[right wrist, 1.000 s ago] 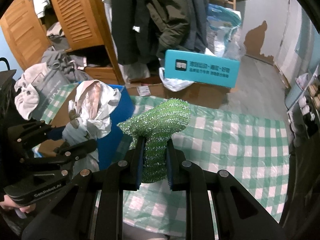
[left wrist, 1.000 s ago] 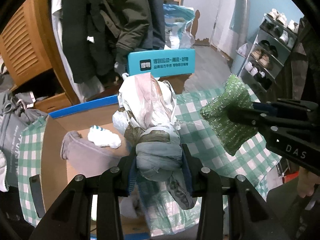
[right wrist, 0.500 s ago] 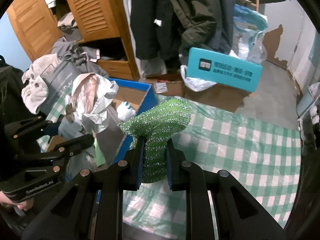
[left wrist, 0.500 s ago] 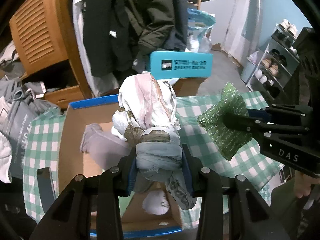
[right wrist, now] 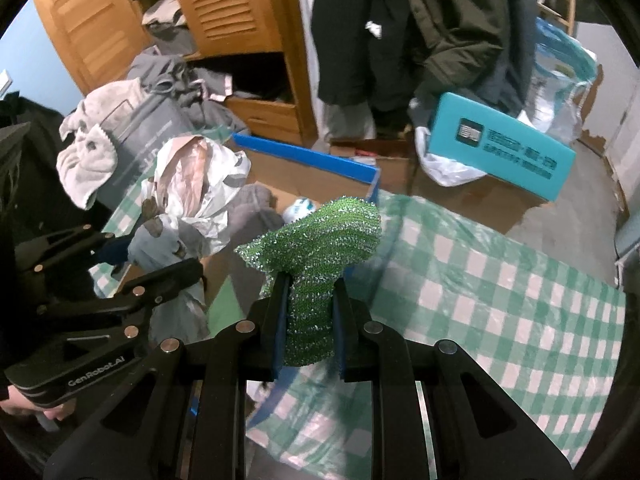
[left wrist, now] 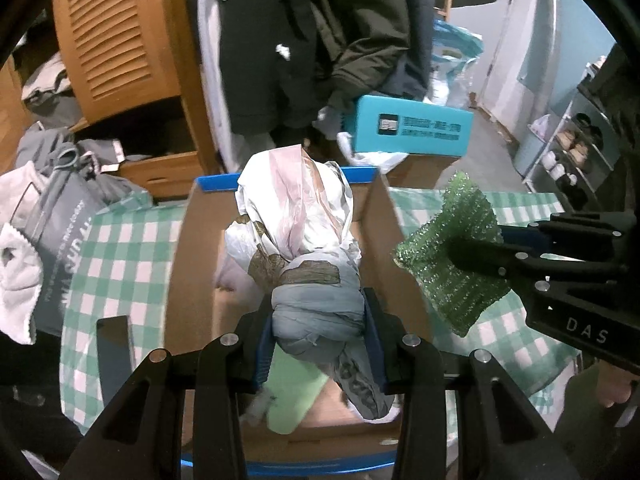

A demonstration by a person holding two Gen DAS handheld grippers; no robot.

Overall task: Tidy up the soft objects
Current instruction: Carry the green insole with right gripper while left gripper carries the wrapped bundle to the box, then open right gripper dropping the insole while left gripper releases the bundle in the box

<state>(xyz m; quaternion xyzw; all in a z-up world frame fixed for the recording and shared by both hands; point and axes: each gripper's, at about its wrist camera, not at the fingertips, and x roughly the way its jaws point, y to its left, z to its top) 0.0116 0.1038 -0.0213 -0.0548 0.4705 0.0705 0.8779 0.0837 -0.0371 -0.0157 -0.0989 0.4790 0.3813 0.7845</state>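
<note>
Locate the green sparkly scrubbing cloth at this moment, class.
The green scrubbing cloth is pinched in the right gripper, above the checked tablecloth, just right of the cardboard box.

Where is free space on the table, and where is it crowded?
Free: the checkered tablecloth right of the cardboard box, in front of the teal box. Crowded: inside the cardboard box, with a grey cloth and a light green item; a grey bag borders its left side.

Green scouring cloth (right wrist: 316, 256) between right tongs (right wrist: 308, 312)
</note>
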